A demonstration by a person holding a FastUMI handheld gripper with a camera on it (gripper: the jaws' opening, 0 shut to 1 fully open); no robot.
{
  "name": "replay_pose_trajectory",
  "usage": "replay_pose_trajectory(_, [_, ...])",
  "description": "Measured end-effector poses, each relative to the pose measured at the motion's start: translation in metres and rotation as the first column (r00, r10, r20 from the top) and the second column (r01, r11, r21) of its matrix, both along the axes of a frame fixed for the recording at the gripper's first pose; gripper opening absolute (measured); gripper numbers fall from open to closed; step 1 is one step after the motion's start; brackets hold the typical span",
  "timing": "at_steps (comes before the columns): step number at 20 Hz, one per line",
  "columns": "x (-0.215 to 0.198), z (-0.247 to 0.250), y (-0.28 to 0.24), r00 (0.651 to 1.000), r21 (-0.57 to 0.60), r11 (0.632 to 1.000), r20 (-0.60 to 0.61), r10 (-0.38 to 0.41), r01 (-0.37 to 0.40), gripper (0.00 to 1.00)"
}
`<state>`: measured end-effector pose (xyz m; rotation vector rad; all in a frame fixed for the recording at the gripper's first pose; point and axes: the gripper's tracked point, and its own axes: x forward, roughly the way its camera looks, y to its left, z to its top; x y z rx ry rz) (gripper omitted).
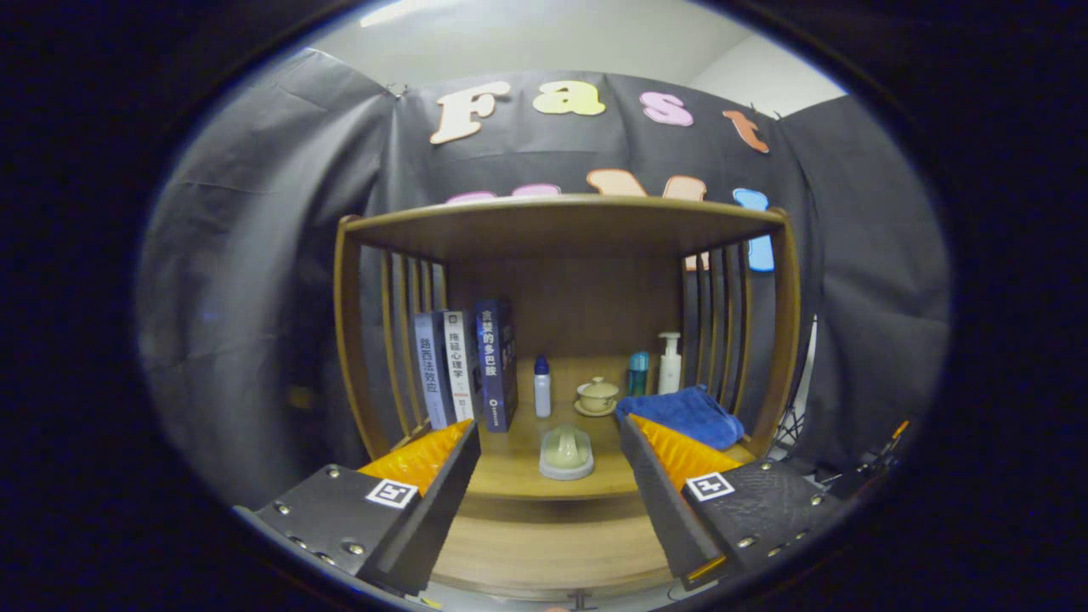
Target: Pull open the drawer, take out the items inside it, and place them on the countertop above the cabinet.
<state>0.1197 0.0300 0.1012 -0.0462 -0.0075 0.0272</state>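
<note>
hand-held gripper (551, 442) level, fingers spread wide, facing cabinet (561, 223)

The wooden cabinet's countertop (510, 463) bears a pale domed item (566, 452) beyond the spread fingers (425, 455).

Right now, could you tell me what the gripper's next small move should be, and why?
Probably lower toward the closed wooden drawer front and its small dark handle: the gripper is open, holding nothing, aimed at the pale green lidded dish on the countertop.

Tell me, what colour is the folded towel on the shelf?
Blue; the towel shows best in the gripper view, beyond the open jaws.
</note>
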Motion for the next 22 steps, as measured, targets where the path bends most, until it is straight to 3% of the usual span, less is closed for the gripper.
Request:
replay_pose_trajectory(5, [-0.064, -0.01, 0.003, 0.998, -0.031, 0.998, 0.036, 0.048, -0.047, 0.99])
replay_pose_trajectory(10, [-0.113, -0.037, -0.02, 0.996, -0.074, 0.997, 0.089, -0.005, 0.012, 0.99])
replay_pose_trajectory(14, [-0.127, -0.069, -0.045, 0.994, -0.051, 0.996, 0.086, -0.074, 0.079, 0.98])
replay_pose_trajectory(22, [-0.13, -0.182, -0.061, 0.996, 0.01, 0.997, -0.041, -0.078, 0.078, 0.98])
